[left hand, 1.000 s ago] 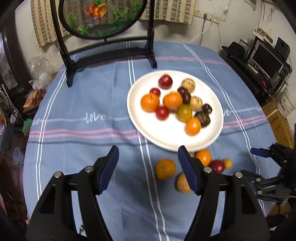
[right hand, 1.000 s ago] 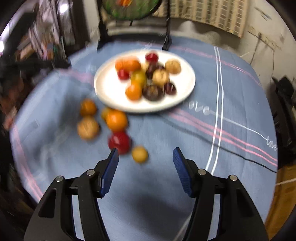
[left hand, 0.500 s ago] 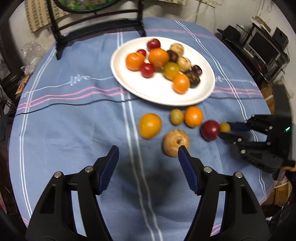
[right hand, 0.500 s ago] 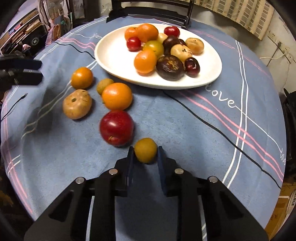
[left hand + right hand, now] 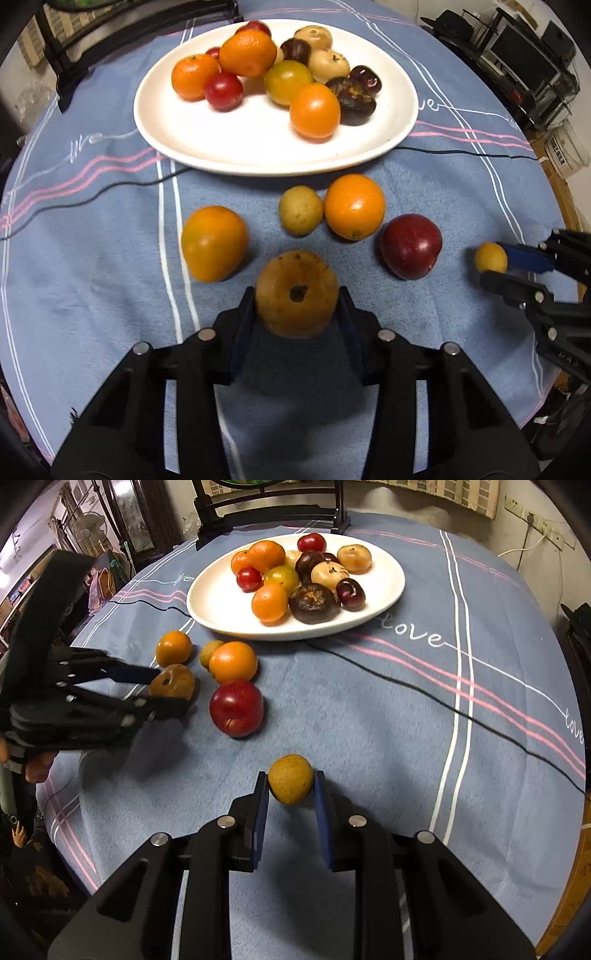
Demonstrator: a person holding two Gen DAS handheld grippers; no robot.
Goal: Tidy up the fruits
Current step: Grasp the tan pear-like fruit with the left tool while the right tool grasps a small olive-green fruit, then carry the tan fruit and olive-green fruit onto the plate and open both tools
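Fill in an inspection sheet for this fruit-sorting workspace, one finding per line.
Surface: blue striped tablecloth.
Job's things: white plate piled with fruit; loose beside it, two oranges, a yellowish fruit, a red apple.
Clutter: nothing seen.
Grippers: left claw shut on brown fruit; right claw shut on small yellow fruit.
Cables: wall cord.
Surroundings: black stand, shelving.

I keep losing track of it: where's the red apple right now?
The red apple lies on the tablecloth, loose between the two grippers, just in front of an orange and short of the plate.
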